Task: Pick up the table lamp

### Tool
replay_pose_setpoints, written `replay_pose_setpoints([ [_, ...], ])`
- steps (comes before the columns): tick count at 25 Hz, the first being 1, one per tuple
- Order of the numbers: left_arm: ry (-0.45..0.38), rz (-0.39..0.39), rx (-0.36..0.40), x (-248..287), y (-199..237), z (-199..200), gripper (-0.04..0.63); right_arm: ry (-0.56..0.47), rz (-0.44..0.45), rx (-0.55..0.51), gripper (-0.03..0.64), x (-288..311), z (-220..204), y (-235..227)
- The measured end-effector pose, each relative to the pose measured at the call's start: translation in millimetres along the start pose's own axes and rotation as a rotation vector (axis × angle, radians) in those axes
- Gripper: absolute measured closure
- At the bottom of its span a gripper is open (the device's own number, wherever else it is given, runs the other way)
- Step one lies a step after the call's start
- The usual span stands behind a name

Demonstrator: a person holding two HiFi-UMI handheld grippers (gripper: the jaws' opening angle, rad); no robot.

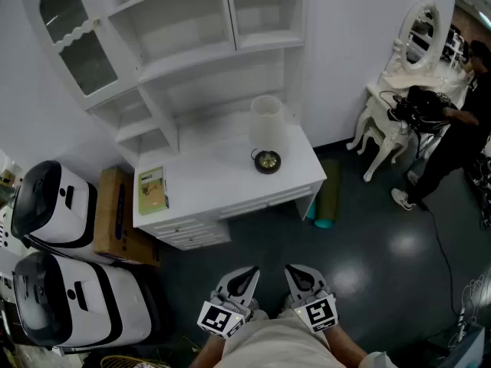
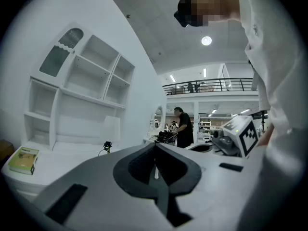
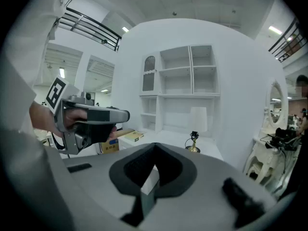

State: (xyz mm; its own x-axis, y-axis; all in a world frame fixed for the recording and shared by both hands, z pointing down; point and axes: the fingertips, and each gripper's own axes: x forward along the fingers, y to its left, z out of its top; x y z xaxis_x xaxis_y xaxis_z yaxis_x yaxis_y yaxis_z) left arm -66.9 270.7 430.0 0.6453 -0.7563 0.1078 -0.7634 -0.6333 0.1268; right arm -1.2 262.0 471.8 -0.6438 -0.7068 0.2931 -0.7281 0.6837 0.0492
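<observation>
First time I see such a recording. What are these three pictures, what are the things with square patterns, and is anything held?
No robot here: a person holds a two-jaw tool in each hand. The head view comes from a camera on the person's head, looking down. The left hand-held gripper and right hand-held gripper show at its bottom, patterned cubes attached. The two gripper views come from cameras riding on each tool, looking along its jaws. Both pairs of jaws are together, holding nothing. Ahead stands a white desk carrying the table lamp and a book. The lamp is untouched.
</observation>
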Motion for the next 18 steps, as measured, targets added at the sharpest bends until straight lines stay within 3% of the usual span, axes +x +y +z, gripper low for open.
replay_pose_setpoints([
  [8,0.007,0.004,-0.003,13.0,-7.7,-2.1,0.585,-0.01,0.007,0.031,0.604,-5.3,-3.1,-13.9],
  [13,0.004,0.01,0.002,19.9,-14.0,-0.1,0.585,-0.066,0.051,0.069,0.604,-12.2,1.2,-19.5],
  [18,0.015,0.019,0.004,25.8,-20.6,-2.8,0.585,-0.045,0.092,0.066,0.604,-13.3,-1.1,-18.4],
])
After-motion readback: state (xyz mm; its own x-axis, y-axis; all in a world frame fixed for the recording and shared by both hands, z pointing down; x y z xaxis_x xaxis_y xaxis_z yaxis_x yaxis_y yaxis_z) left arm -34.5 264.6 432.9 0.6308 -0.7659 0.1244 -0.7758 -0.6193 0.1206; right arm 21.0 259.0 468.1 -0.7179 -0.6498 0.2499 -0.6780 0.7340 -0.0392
